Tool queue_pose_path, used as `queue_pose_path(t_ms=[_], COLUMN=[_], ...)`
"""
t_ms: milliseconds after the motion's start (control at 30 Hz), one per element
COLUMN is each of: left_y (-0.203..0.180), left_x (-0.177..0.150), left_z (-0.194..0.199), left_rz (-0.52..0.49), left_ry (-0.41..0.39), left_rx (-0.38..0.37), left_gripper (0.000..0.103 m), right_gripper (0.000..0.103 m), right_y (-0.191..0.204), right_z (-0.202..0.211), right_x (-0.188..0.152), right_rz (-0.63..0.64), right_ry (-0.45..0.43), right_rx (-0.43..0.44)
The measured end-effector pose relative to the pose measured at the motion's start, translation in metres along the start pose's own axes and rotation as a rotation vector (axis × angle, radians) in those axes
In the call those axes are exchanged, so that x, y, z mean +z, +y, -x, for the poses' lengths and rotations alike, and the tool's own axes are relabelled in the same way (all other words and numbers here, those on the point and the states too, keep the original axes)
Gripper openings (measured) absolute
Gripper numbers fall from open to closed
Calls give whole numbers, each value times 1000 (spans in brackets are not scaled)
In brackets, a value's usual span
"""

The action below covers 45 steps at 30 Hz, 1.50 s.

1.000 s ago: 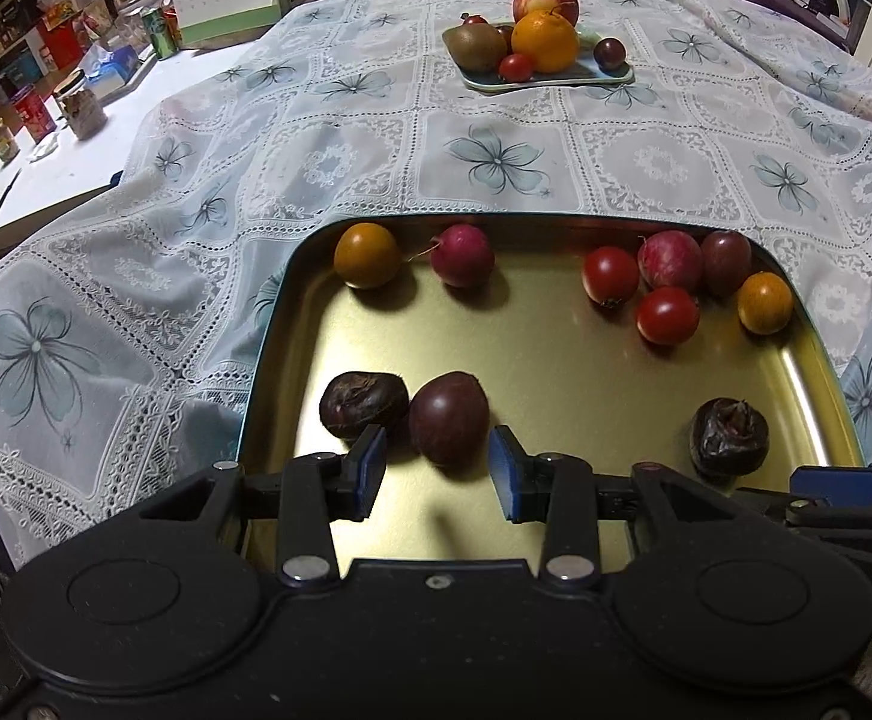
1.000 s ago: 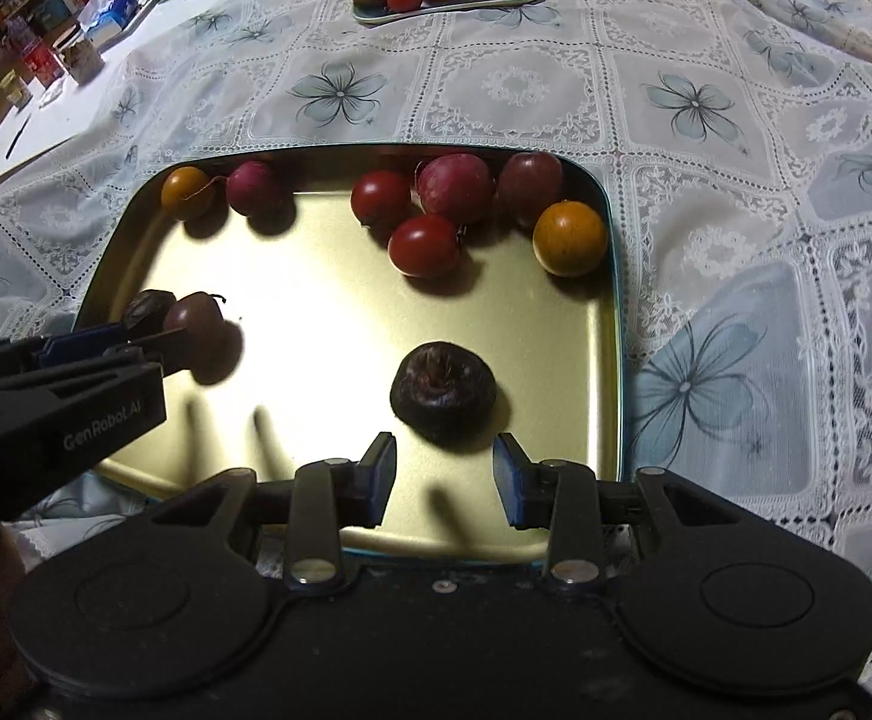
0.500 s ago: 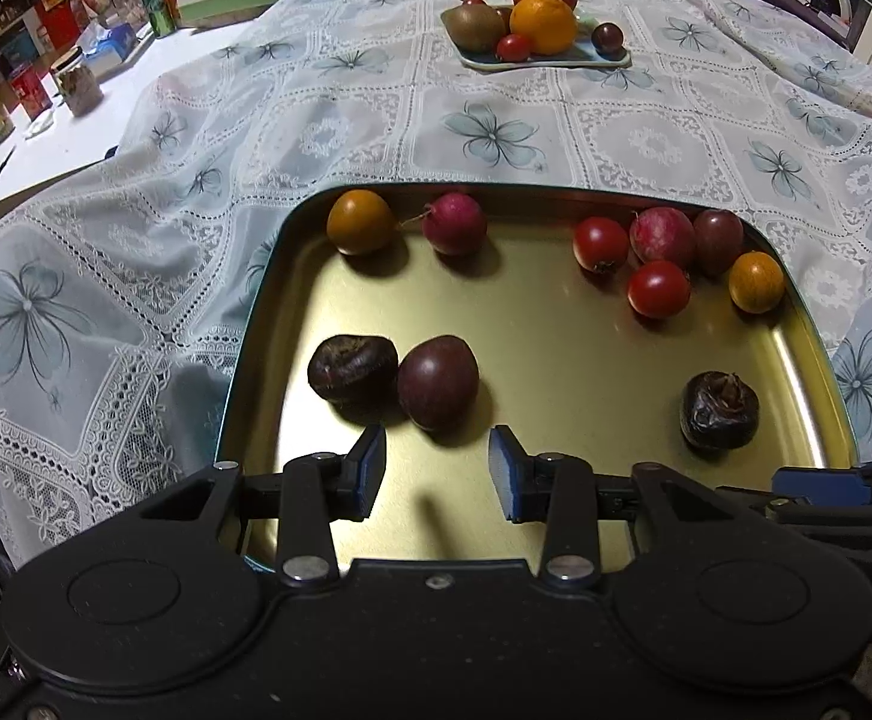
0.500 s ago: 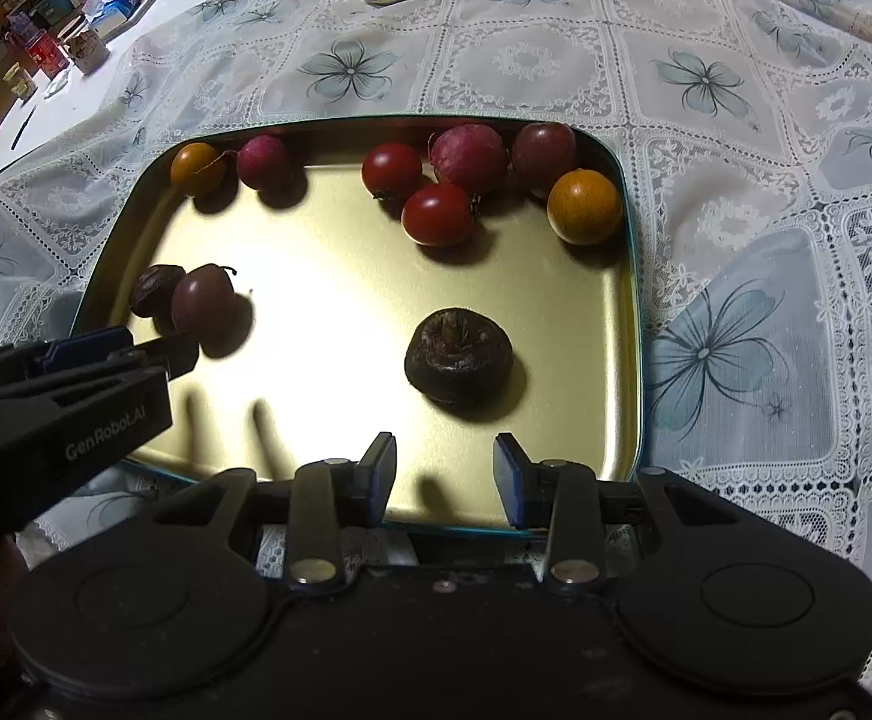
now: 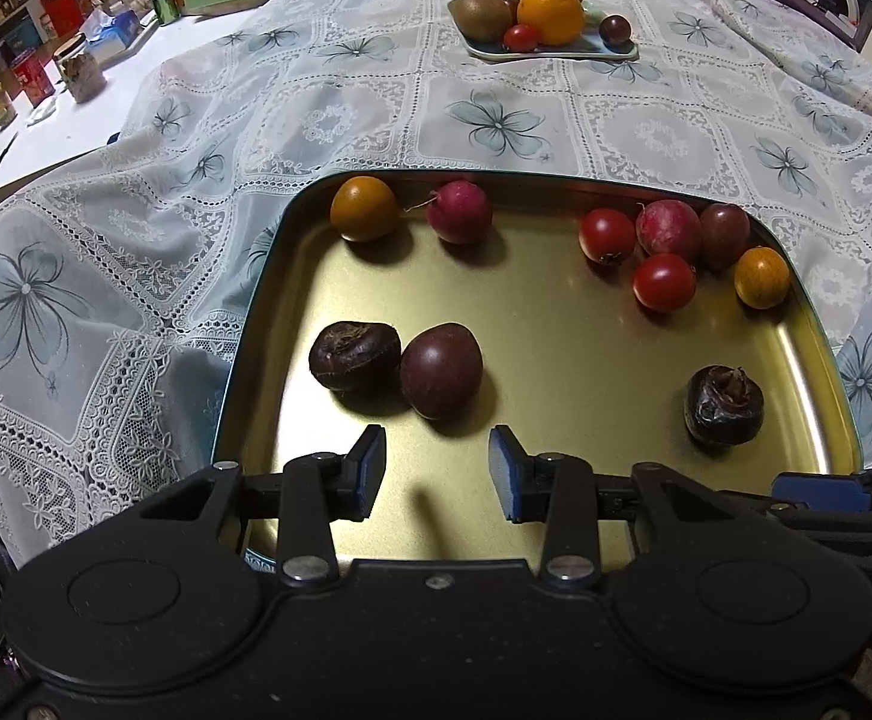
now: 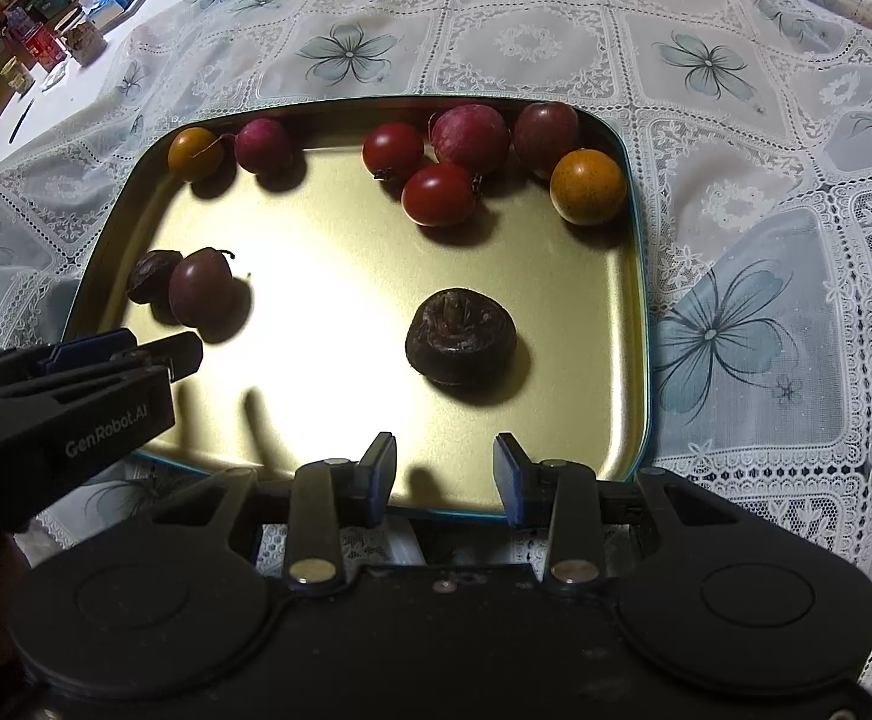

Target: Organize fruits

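Note:
A gold metal tray [image 5: 556, 360] [image 6: 327, 276] lies on the lace tablecloth and holds several small fruits. A smooth dark purple fruit [image 5: 442, 370] [image 6: 200, 287] touches a wrinkled dark one [image 5: 354, 355] at the tray's left. Another wrinkled dark fruit [image 5: 724, 405] [image 6: 461, 337] sits alone at the right. Red tomatoes [image 5: 664, 282], pink fruits and two orange fruits [image 5: 365, 207] line the far edge. My left gripper [image 5: 437, 471] is open and empty just short of the purple fruit. My right gripper [image 6: 443, 471] is open and empty just short of the lone wrinkled fruit.
A small plate [image 5: 550, 48] far back holds an orange, an apple, a kiwi and small fruits. Cans, jars and a calendar stand on the white table at the far left [image 5: 75, 66]. The left gripper's body shows in the right wrist view [image 6: 63, 408].
Both grippers have drawn back toward the near edge of the tray, still open. The fruits now lie farther ahead of the fingers and have not moved on the tray.

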<state>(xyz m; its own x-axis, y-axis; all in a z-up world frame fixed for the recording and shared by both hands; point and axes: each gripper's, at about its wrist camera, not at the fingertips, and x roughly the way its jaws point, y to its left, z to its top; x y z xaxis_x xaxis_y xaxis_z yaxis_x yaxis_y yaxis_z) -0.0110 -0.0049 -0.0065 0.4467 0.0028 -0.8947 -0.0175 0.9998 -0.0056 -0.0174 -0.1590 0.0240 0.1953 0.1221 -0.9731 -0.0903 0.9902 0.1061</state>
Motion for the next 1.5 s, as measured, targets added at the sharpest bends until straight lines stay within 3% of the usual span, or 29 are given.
queue_pose_path(t_ms=[1500], left_y=[-2], left_x=[0], left_z=[-4], left_rz=[-3], left_ry=[25], left_rx=[-10], left_gripper=[47], right_gripper=[38], right_y=[-1], right_z=[-7], right_x=[2], right_rz=[-20], right_ry=[32], right_rx=[-4])
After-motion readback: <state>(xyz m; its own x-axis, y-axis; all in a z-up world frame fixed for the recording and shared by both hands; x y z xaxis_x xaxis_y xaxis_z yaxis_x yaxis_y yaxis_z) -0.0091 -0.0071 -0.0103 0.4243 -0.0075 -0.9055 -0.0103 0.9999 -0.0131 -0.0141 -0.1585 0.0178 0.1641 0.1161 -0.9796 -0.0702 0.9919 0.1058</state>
